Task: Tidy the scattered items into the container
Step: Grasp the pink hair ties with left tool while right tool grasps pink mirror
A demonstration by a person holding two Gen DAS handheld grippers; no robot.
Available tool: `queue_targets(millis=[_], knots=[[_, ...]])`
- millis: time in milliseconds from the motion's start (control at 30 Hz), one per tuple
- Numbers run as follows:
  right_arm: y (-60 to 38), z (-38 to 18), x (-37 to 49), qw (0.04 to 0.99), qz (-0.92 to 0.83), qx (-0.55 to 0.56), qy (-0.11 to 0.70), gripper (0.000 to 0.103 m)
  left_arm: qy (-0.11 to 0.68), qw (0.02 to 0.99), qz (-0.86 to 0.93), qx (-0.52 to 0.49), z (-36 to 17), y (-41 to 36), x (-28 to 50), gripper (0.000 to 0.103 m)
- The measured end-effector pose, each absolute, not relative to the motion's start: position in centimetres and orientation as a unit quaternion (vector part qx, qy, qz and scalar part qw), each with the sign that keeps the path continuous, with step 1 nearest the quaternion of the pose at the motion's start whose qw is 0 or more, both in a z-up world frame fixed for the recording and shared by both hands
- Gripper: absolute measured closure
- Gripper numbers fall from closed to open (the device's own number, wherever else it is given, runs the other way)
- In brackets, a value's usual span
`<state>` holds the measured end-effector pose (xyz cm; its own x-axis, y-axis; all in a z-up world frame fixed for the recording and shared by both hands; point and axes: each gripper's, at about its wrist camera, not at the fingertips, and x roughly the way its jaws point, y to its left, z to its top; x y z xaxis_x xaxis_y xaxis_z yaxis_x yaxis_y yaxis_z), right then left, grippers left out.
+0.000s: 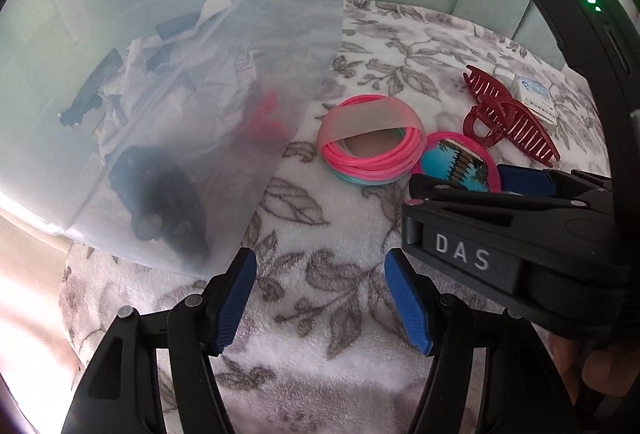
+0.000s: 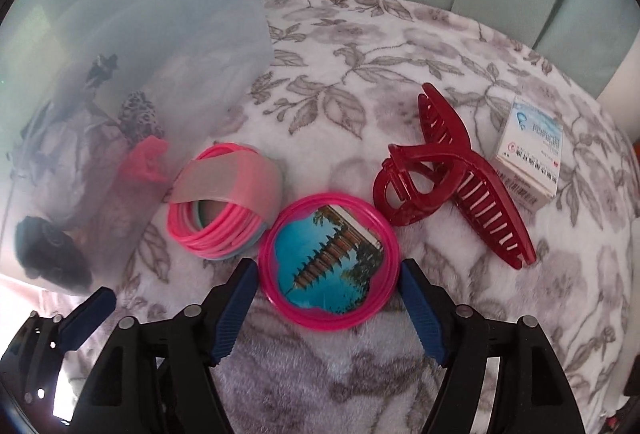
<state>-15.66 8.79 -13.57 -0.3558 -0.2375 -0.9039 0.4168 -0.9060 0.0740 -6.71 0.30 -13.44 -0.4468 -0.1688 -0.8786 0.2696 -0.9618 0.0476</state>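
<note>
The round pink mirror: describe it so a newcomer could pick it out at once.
Start at the frosted plastic container standing on the floral blanket. Beside it lies a bundle of pink bangles, and next to them, between the bundle and the dark red claw clip, lies the round pink mirror. Unlike the open bangles, its ring frames a flat blue picture with palm trees.
</note>
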Motion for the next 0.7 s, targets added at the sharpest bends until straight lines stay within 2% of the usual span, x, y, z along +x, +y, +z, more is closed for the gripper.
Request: queue_targets(millis=[333, 700], knots=[[10.7, -13.3, -15.7, 0.187, -0.823, 0.534, 0.040, 0.029, 0.052, 0.100, -0.849, 0.517, -13.8, 0.7, -7.4, 0.035], [17.2, -13.1, -13.7, 0.133, -0.832, 0.537, -0.035, 0.029, 0.033, 0.088, -0.856, 0.508, -13.8, 1.5, -9.0, 0.035]])
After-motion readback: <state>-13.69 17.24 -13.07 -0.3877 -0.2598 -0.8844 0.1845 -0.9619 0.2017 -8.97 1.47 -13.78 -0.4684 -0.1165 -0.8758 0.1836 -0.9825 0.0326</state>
